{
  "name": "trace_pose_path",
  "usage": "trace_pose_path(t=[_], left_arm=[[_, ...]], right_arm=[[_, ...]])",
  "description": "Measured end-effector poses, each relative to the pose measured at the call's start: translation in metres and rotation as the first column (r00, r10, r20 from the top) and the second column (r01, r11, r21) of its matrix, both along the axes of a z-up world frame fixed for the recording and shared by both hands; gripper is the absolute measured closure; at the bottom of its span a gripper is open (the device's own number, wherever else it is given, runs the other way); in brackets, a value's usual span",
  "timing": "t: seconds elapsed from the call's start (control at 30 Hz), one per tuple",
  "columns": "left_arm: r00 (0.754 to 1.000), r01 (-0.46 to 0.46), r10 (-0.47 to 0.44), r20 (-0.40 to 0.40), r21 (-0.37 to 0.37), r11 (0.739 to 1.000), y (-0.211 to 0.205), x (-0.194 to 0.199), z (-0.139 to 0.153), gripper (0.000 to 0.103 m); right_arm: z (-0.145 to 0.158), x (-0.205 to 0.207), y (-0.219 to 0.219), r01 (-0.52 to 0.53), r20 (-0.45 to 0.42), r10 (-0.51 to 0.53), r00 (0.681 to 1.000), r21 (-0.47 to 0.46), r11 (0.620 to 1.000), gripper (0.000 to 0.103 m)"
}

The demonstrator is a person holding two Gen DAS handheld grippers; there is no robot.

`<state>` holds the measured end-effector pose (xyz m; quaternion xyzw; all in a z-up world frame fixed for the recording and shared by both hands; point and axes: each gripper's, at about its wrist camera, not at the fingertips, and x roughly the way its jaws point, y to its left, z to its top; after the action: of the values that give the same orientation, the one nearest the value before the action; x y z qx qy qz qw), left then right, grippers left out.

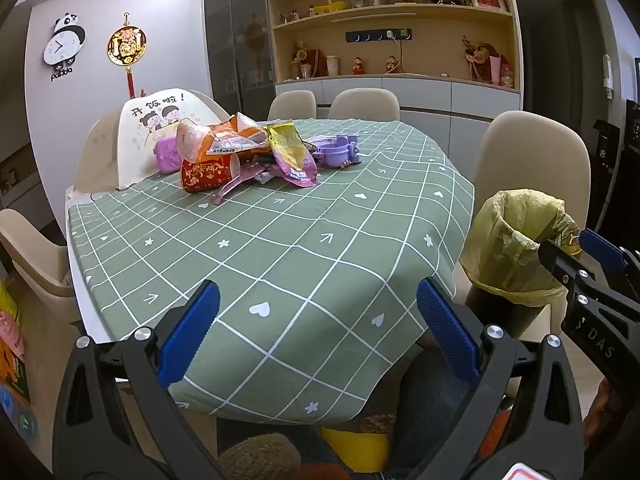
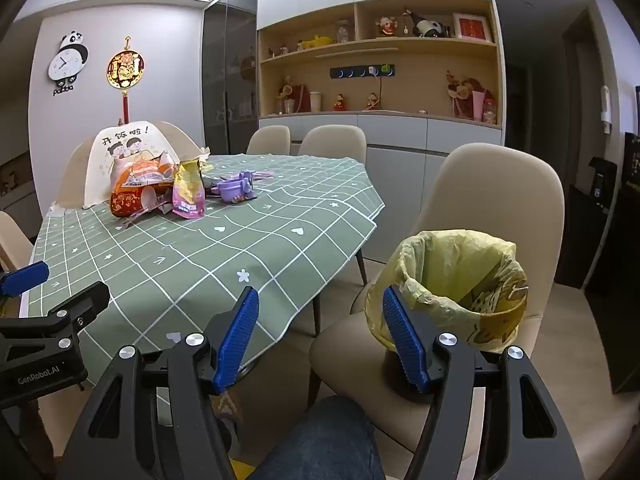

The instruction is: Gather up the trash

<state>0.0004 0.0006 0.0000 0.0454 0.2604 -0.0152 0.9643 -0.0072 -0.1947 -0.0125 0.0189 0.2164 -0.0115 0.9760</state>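
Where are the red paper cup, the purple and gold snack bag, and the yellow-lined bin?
red paper cup (image 1: 204, 176), left wrist view, its side
purple and gold snack bag (image 1: 294, 156), left wrist view, its middle
yellow-lined bin (image 2: 460, 264), right wrist view, liner's inside wall

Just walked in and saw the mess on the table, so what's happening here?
A person is clearing trash with a hand-held gripper in each hand. Both the left hand-held gripper and right hand-held gripper are open and empty, near the table's front edge. The snack wrappers and red paper cup lie untouched at the far side of the green tablecloth. The lined trash bin waits on a chair.
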Motion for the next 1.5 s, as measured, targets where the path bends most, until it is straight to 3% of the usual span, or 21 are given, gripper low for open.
trace_pose_path(t=[1.5], left_arm=[[1.0,0.008,-0.008,-0.004,0.019,1.0,-0.006,0.0,-0.007,0.009]], right_arm=[[0.0,-0.002,0.001,0.011,-0.001,-0.011,1.0,-0.017,1.0,0.042]])
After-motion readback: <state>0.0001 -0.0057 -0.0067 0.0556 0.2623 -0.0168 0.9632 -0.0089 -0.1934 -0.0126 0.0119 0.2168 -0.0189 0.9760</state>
